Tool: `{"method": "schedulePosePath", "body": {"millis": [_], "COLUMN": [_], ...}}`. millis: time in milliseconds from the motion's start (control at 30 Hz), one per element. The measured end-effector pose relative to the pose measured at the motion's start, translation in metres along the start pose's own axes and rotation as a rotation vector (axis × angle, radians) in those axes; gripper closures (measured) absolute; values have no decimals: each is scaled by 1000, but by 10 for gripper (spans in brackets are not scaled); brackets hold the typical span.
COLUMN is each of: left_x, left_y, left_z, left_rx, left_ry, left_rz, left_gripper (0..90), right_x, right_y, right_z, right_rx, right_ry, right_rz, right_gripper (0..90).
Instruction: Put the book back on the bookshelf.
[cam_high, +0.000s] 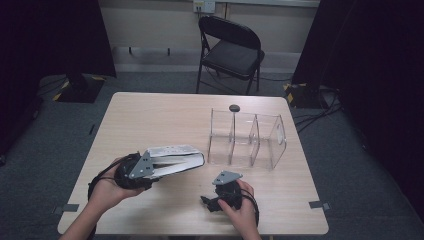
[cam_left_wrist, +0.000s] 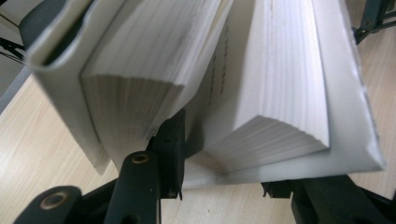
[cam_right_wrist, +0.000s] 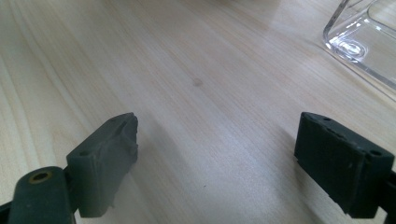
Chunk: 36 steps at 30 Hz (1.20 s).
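A thick white book is held just above the wooden table by my left gripper, which grips it from its left end. In the left gripper view the book fans open. One jaw is wedged between the pages and the other sits outside the cover at the right, so my left gripper is shut on that part of the book. My right gripper rests low near the table's front edge. In its own view my right gripper is open over bare wood.
A clear plastic organizer with three compartments stands right of centre; its corner lies ahead of the right gripper. A small dark round object lies behind it. A black folding chair stands beyond the table.
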<state>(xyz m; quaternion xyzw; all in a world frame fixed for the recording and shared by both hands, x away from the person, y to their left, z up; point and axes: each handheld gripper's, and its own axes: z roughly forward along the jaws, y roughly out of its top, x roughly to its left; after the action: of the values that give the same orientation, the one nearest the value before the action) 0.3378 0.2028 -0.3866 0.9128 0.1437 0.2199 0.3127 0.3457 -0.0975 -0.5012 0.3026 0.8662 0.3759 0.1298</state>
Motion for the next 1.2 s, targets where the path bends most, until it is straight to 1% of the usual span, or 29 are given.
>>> {"method": "schedulePosePath", "body": {"millis": [100,167,200,333,367,400,433,467,533,567,667,767,933,1000,1033,1067,1133,1200], "left_x": [0,0,-1,1,2,2,3,4,5,7,10,11,14,15,16,15,16,17], "left_y": [2,4,5,7,7,8,9,9,9,9,9,10,10,10,10,10,11,11], "left_z": [-3,-5,-6,-11,-13,-14,-17,-17,-20,-19,-20,-20,-20,-20,-20,-20,-20,-20], "left_rx": [-1,1,4,-6,-11,-13,-4,-9,-10,-21,-26,-10,-20,-19,-15,-13,-4,-6], "left_ry": [-12,-14,-14,-13,-17,-23,-30,-30,-41,-43,-36,-38,-36,-39,-36,-36,-43,-44], "left_rz": [2,10,6,10,2,1,1,1,-15,-22,-29,-30,-32,-42,-36,-41,-40,-43], "left_gripper": [594,606,612,644,652,659,664,672,679,680,682,686,690,690,690,691,690,689], "right_x": [0,-1,-1,0,0,0,-1,-1,-1,-1,-1,-1,-1,-1,-1,-1,-1,-1], "right_y": [0,0,1,1,1,1,1,1,1,1,1,1,1,1,1,1,1,1], "right_z": [0,1,1,1,1,1,1,1,1,1,1,1,1,1,1,2,1,2], "right_rx": [-2,0,1,0,0,0,0,0,0,0,1,1,-1,-1,0,-1,-1,-1], "right_ry": [2,1,1,2,2,2,2,1,1,1,1,0,0,1,0,1,1,0], "right_rz": [-2,-4,-4,-1,-1,-1,-1,-1,-1,-1,-3,-3,-4,-4,-4,-4,-4,-4], "right_gripper": [125,125,125,125,125,125,125,125,125,125,125,125,125,125,125,125,125,125]}}
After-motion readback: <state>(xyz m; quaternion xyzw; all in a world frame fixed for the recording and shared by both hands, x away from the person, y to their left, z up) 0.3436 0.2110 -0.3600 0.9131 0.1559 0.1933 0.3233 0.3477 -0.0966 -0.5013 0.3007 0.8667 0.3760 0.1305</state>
